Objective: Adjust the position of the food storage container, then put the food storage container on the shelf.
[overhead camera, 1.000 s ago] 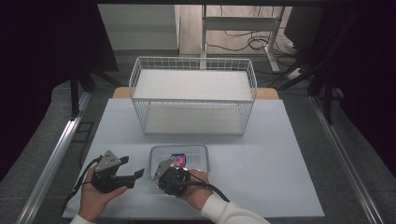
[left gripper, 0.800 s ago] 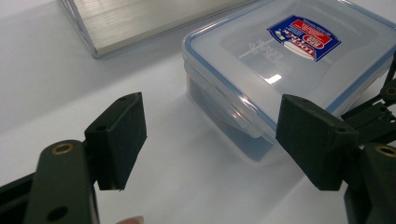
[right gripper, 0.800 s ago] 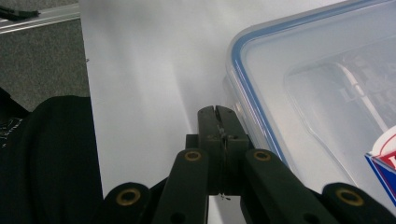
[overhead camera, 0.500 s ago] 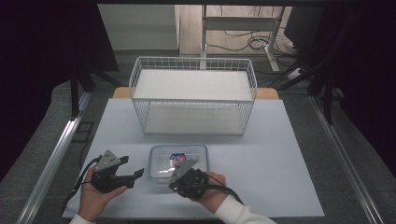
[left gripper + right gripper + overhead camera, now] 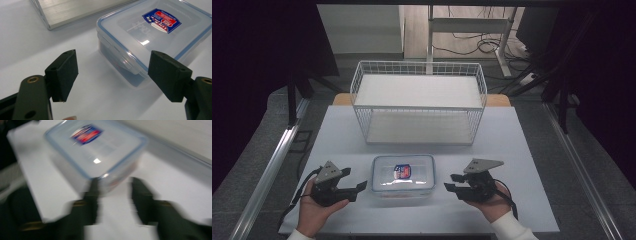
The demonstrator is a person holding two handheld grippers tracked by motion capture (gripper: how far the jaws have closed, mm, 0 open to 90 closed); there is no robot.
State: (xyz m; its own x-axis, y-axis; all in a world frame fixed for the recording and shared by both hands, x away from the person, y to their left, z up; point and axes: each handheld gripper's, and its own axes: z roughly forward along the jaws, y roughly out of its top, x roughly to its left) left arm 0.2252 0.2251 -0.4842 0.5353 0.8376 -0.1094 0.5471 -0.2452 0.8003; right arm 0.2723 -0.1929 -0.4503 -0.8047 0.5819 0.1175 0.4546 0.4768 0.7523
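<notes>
- The left gripper [image 5: 357,189] sits at the near left of the table [image 5: 522,150], held in the person's left hand [image 5: 314,212]; its 2 black jaws stand wide apart with nothing between them, pointing right at the container.
- In the left gripper view, the left gripper [image 5: 112,75] frames the near corner of the container [image 5: 150,37] in the gap between its jaws, not touching it.
- The right gripper [image 5: 451,183] is at the near right, in the right hand [image 5: 489,202], with a grey three-cornered plate [image 5: 482,165] on top; its jaws are parted and empty, pointing left, just beside the container's right side.
- The right gripper view is blurred; the right gripper [image 5: 113,195] shows 2 dark jaws with a gap between them, a corner of the container [image 5: 100,150] near the left one. Touch cannot be told.
- The clear plastic food container [image 5: 403,175] lies on the table between the 2 grippers, at the near middle. It is rectangular with rounded corners, its lid on, a blue seal line round the rim, and a clip flap on its side.
- A blue and red label [image 5: 162,20] sits on the lid; its writing is too small to read.
- The high view alone adds a white wire basket [image 5: 419,102] at the far middle of the table, well apart from the container.
- A ribbed metal rail [image 5: 75,10] lies beyond the container in the left gripper view.
</notes>
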